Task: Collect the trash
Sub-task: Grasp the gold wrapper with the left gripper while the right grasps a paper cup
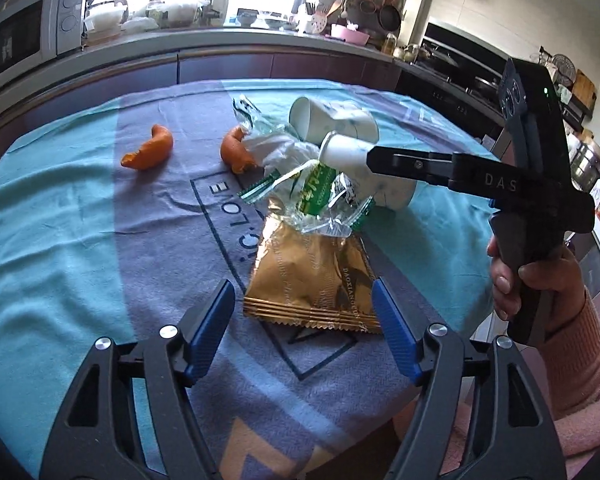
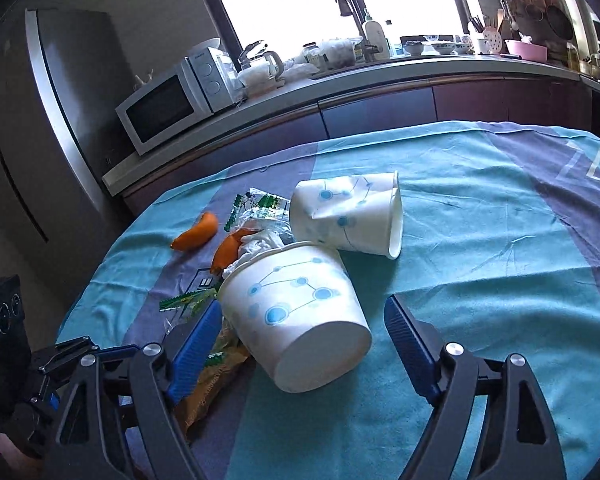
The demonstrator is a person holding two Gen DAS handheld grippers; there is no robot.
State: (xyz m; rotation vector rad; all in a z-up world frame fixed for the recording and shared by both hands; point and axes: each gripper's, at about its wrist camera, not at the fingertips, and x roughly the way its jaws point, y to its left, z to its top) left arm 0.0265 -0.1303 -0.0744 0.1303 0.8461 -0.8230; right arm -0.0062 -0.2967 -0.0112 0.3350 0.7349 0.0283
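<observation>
While both claws are spread wide with nothing in them, the trash lies in a heap on the table cloth, which is blue-green and grey. Closest to the left gripper is one gold snack bag, flat and crinkled, with its sealed edge lying between the two blue fingers. Just past it sits a clear wrapper with green print, lying partly on top of the gold bag. Next comes a white tissue, all scrunched up, touching one orange peel. A second orange peel lies alone off to the side, apart from the heap. There are two white paper cups with blue dots, both tipped over. The near paper cup has its flat bottom facing the right gripper and lies between that claw's open fingers, while its mouth points into the tissue and wrappers. The far paper cup is dented and squashed, and it touches the near one from behind. In the left view, the right gripper's black arm reaches across in front of the cups and hides part of them. Far behind the table runs a long kitchen counter with a white microwave on it and a tall grey fridge beside it.
</observation>
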